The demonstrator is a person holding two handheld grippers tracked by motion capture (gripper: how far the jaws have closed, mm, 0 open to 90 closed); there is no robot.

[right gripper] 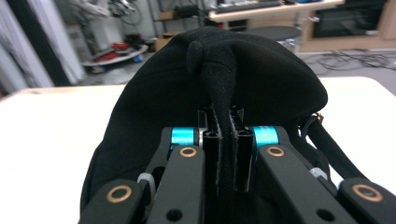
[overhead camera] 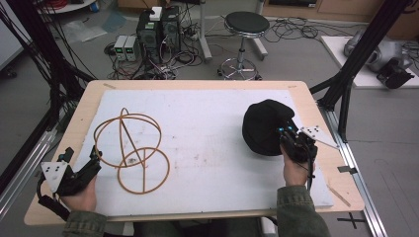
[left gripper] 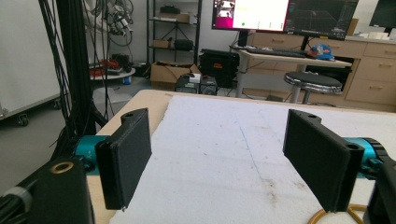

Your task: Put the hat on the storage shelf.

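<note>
A black cloth cap (overhead camera: 264,123) lies on the right side of the white mat (overhead camera: 207,118). My right gripper (overhead camera: 289,136) is at the cap's near right edge. In the right gripper view this gripper (right gripper: 225,140) is shut on a raised fold of the cap (right gripper: 261,70). A tan wire frame of rings and arcs (overhead camera: 133,148) stands on the left half of the mat. My left gripper (overhead camera: 94,157) rests at the mat's near left corner, just left of the frame. Its jaws (left gripper: 219,154) stand wide open with nothing between them, and a bit of the tan ring (left gripper: 336,215) shows at lower right.
The wooden table (overhead camera: 84,106) ends close beside both hands. Black frame posts (overhead camera: 363,49) rise off its right side and cables hang at the left. A stool (overhead camera: 246,22) and electronics boxes (overhead camera: 148,32) stand on the floor beyond the far edge.
</note>
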